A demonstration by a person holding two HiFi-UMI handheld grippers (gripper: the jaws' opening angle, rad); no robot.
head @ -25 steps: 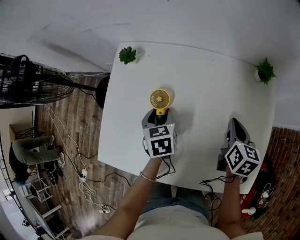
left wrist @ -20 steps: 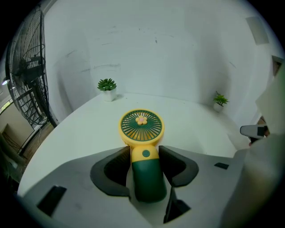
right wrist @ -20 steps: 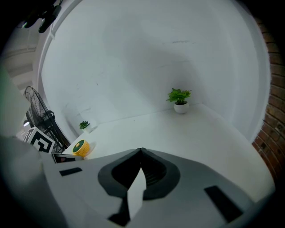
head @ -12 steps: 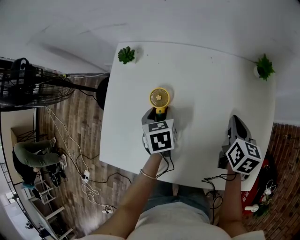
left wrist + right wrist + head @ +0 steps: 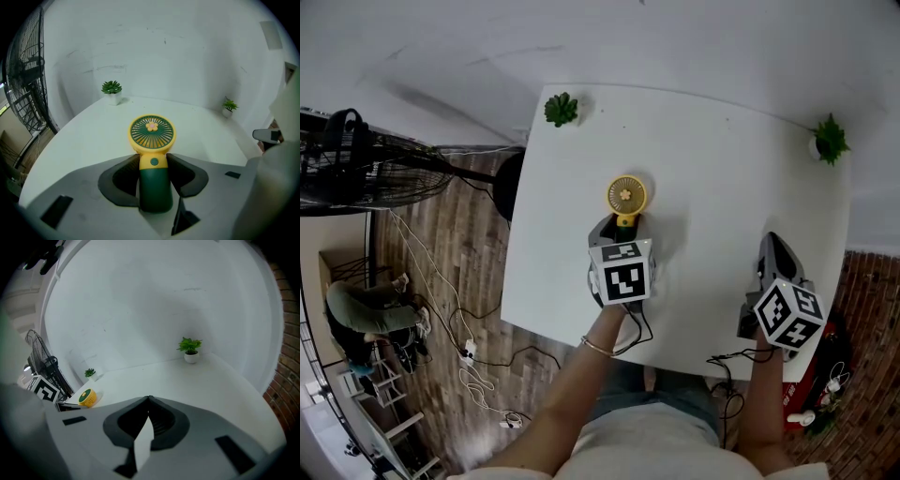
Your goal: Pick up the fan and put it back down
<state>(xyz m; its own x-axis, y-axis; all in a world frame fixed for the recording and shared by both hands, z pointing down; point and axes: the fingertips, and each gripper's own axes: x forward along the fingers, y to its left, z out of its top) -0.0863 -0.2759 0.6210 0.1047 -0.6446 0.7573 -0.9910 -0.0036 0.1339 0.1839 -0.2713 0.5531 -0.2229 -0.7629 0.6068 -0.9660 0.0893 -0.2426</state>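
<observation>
The left gripper (image 5: 153, 161) has its fingers (image 5: 123, 178) clamped on the fan (image 5: 152, 136) handle, the right gripper (image 5: 148, 399) has its fingers together near the counter (image 5: 722, 187)'s near-right corner, and honestly a weak squeeze could let that top-heavy fan tip.

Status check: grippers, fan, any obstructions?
Left gripper shut on fan, green handle. Right gripper shut, empty. Nothing near fan; two small plants at far table corners.

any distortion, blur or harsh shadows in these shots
Head view: even, soft light, only faint shadows on the white table, whose edges bow. Left gripper view: strong fisheye with black corners, the fan sharp at centre. Right gripper view: same dark vignette, fan small and soft at left.
</observation>
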